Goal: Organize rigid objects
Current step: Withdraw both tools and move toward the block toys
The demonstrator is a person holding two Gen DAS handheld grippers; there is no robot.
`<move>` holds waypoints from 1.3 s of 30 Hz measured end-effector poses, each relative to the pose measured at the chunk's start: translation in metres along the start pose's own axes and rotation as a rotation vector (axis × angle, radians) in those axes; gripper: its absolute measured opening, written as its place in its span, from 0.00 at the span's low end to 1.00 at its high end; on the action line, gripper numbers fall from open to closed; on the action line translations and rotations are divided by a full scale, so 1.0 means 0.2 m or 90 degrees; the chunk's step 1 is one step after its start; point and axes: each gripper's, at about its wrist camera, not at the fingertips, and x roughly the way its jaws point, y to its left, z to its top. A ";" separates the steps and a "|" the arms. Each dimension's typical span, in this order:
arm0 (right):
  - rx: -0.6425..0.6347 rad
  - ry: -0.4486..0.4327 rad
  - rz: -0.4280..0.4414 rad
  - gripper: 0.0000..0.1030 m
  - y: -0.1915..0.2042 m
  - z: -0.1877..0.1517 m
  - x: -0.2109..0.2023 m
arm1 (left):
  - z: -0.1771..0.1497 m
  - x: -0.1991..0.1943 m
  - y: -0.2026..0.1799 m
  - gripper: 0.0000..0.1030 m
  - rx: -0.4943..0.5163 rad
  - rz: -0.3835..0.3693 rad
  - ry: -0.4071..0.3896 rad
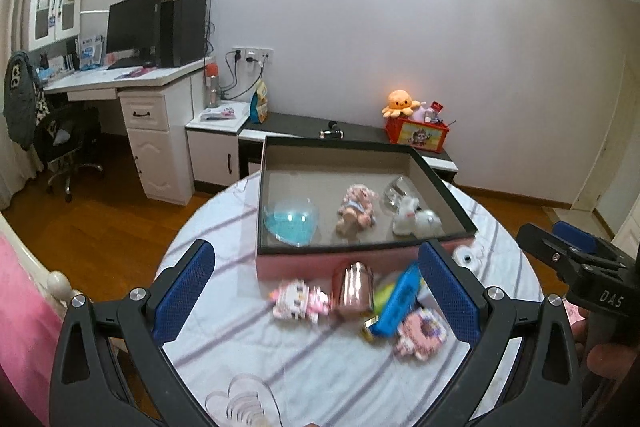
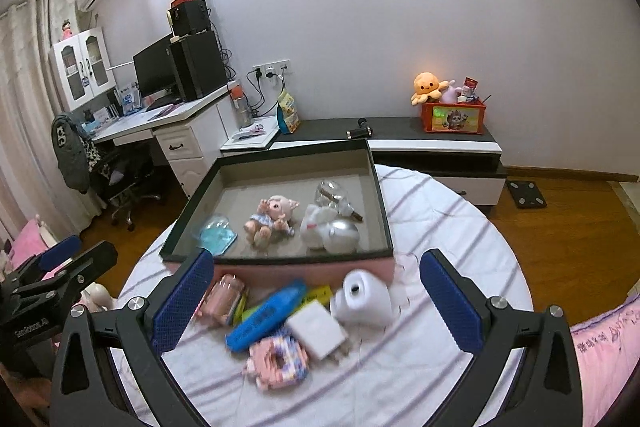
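An open pink box with a dark rim point(image 1: 362, 145) point(image 2: 280, 258) stands on the round striped table. It holds a clear blue heart point(image 1: 292, 223), a doll point(image 2: 269, 219), a white bunny point(image 1: 408, 217) and a glass piece point(image 2: 330, 191). In front of it lie a pink block figure point(image 1: 300, 301), a rose-gold can point(image 1: 354, 285) point(image 2: 224, 297), a blue case point(image 2: 266, 313), a white charger point(image 2: 318, 333), a white toy camera point(image 2: 364, 297) and a pink block donut point(image 2: 280, 359). My left gripper point(image 1: 316, 291) hovers open above the can. My right gripper point(image 2: 318, 303) hangs open over the charger.
The table edge point(image 1: 176, 243) drops to a wooden floor. A low dark cabinet point(image 2: 420, 143) with a red toy box point(image 2: 454, 119) stands behind, and a white desk point(image 1: 132, 83) with a monitor sits at the left. Pink bedding point(image 2: 604, 339) lies at the right.
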 end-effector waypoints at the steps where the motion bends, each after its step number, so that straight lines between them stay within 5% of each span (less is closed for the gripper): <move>1: -0.001 -0.001 -0.005 1.00 0.00 -0.03 -0.03 | -0.03 -0.02 0.00 1.00 -0.002 0.001 0.002; 11: 0.008 0.027 -0.015 1.00 -0.05 -0.25 -0.13 | -0.22 -0.10 0.02 1.00 -0.015 0.006 0.037; 20: 0.005 0.039 -0.017 1.00 -0.06 -0.26 -0.10 | -0.25 -0.11 0.01 1.00 -0.010 0.011 0.041; 39: -0.041 0.170 0.034 1.00 0.09 -0.43 0.30 | -0.37 0.15 0.09 1.00 -0.020 0.027 0.128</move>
